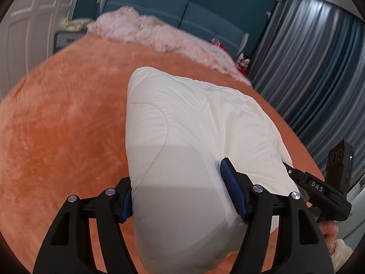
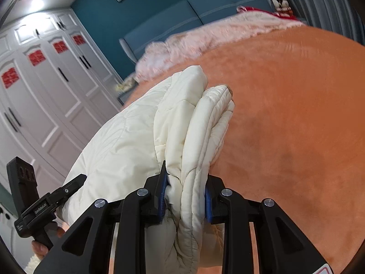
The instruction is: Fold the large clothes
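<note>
A white quilted garment (image 1: 182,118), folded into a thick bundle, is held over the orange plush bed cover (image 1: 57,125). My left gripper (image 1: 176,182) is shut on the bundle's near end, with both blue pads pressed into the padding. In the right wrist view the same garment (image 2: 127,141) shows several stacked folded layers at its edge. My right gripper (image 2: 186,175) is shut on those layers, which bulge out around its pads. The far end of the bundle rests on or just above the bed cover (image 2: 296,114); I cannot tell which.
A pink fluffy blanket (image 1: 148,29) lies along the head of the bed, below a blue padded headboard (image 1: 182,6). White wardrobe doors (image 2: 45,86) stand to the left and grey curtains (image 1: 308,57) hang to the right. Wide orange cover lies on both sides of the bundle.
</note>
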`<state>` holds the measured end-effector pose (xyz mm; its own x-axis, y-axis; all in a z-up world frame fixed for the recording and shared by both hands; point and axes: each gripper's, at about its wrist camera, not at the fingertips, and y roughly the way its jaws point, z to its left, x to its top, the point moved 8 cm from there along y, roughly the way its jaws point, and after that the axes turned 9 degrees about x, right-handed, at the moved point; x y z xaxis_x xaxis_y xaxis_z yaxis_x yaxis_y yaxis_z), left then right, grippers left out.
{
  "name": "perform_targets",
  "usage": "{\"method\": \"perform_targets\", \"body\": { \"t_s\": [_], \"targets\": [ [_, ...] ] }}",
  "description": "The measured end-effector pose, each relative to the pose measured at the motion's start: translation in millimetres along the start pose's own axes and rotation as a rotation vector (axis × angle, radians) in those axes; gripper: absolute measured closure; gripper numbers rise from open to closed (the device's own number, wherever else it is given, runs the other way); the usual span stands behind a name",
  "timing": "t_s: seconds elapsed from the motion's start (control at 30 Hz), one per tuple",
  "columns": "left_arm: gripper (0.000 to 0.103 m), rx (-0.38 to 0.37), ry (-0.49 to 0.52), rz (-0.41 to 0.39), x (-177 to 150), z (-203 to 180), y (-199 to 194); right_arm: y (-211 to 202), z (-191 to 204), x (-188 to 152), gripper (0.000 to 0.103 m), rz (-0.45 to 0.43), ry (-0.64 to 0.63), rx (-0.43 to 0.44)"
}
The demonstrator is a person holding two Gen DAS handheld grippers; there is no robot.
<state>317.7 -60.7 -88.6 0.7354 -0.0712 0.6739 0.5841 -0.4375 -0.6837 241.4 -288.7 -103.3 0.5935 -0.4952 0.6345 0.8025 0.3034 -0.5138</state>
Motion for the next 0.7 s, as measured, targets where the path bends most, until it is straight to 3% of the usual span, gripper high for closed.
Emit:
{"method": "perform_targets", "body": {
  "t_s": [0.13, 0.3, 0.33, 0.4, 0.53, 0.6, 0.7],
  "targets": [
    [0.036, 0.016, -0.027, 0.082, -30, 21, 41, 31, -26, -29, 0.075, 0.065, 0.02, -0.038],
    [0.027, 0.012, -0.014, 0.057, -48, 29, 44, 35, -37, -48, 0.063, 0.052, 0.048, -0.029],
    [0.026, 0.021, -0.021, 0.061, -48, 29, 43, 35, -37, -48, 0.056, 0.053, 0.054, -0.034],
    [0.026, 0.053, -0.023, 0.078, -47, 28, 39, 30, -35, -46, 0.054, 0.074, 0.059, -0.064],
    [0.027, 0.215, 0.046, 0.118, -36, 26, 12, -1, -9, -27, 0.054, 0.102, -0.046, -0.186],
    [0.027, 0.304, 0.091, 0.093, -23, 23, -7, -29, 17, -11, 0.054, 0.054, -0.165, -0.259],
    [0.027, 0.428, 0.154, 0.063, 0, 9, -30, -41, 49, 3, 0.059, 0.047, -0.259, -0.282]
  ]
}}
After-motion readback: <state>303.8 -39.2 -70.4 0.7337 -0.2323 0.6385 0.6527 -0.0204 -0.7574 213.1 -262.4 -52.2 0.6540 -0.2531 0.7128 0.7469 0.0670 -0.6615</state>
